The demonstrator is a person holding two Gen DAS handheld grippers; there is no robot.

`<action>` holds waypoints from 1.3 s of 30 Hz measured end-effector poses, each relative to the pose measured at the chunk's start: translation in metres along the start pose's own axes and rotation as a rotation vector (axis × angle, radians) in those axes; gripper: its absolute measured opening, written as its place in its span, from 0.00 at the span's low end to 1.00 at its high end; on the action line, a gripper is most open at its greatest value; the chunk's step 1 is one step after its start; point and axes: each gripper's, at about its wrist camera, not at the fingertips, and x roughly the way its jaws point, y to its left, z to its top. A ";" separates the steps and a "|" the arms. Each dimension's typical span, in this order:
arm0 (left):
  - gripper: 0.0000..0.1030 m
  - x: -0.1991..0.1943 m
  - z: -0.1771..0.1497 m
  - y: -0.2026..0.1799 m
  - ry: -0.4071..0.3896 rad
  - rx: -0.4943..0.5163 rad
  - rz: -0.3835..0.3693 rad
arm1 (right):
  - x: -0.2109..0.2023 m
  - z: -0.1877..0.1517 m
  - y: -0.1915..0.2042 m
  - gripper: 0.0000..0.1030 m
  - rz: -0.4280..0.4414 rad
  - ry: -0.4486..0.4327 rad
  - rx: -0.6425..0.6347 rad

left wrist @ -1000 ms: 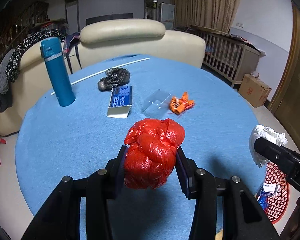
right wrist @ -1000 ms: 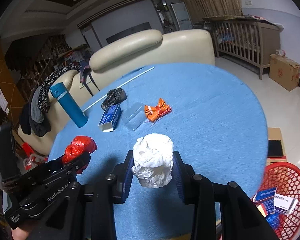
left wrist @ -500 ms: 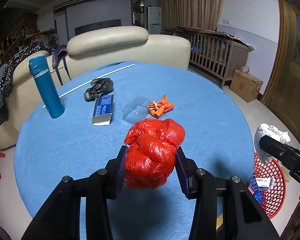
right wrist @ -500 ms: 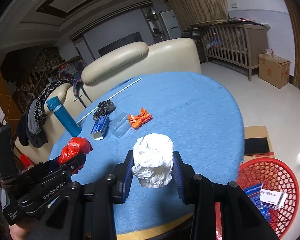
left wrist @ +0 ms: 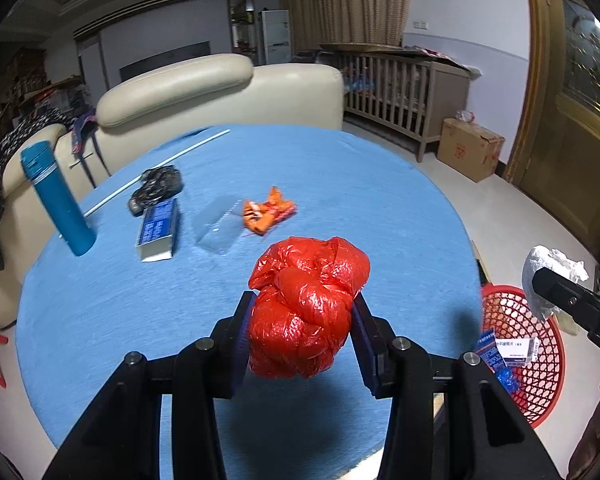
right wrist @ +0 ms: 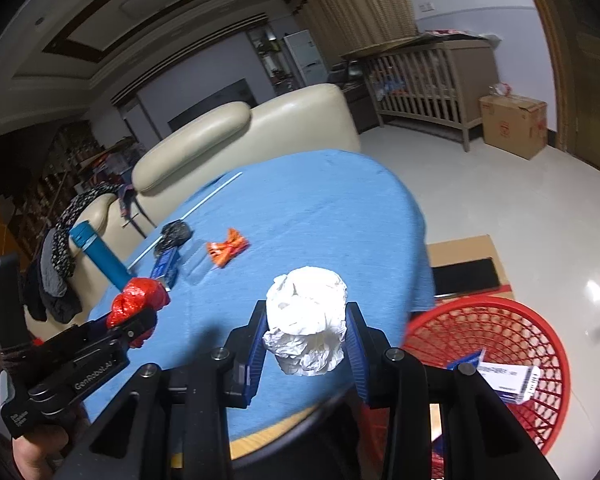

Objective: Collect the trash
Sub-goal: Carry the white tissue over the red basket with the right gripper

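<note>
Gripping red bag [left wrist: 308, 308], left hand-held gripper [left wrist: 302, 336], white paper wad [right wrist: 306, 326] in right hand-held gripper [right wrist: 306, 354]

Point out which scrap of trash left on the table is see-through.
The clear plastic wrapper, lying flat between the blue box and the orange wrapper. The blue cloth shows through it; the black bag and the others are opaque.

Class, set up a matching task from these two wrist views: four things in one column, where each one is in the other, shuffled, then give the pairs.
1. red plastic bag
2. crumpled white paper
3. blue bottle
4. red basket

A. standing on the table
B. on the floor
C. in the left gripper
D. in the right gripper

Pairs: 1-C, 2-D, 3-A, 4-B
</note>
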 end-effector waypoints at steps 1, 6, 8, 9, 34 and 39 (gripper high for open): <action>0.46 0.001 0.001 -0.005 0.002 0.009 -0.006 | 0.000 0.000 -0.005 0.38 -0.006 -0.001 0.010; 0.46 0.006 0.002 -0.027 0.015 0.043 -0.027 | -0.005 -0.003 -0.031 0.38 -0.033 -0.005 0.050; 0.46 0.009 0.004 -0.034 0.020 0.056 -0.033 | -0.006 -0.004 -0.039 0.38 -0.041 -0.006 0.062; 0.46 0.010 0.004 -0.038 0.022 0.064 -0.038 | -0.007 -0.004 -0.044 0.38 -0.045 -0.006 0.068; 0.45 0.025 0.004 -0.145 0.074 0.246 -0.151 | -0.004 -0.035 -0.139 0.38 -0.174 0.060 0.180; 0.45 0.029 0.002 -0.163 0.087 0.277 -0.162 | -0.003 -0.043 -0.154 0.38 -0.188 0.075 0.203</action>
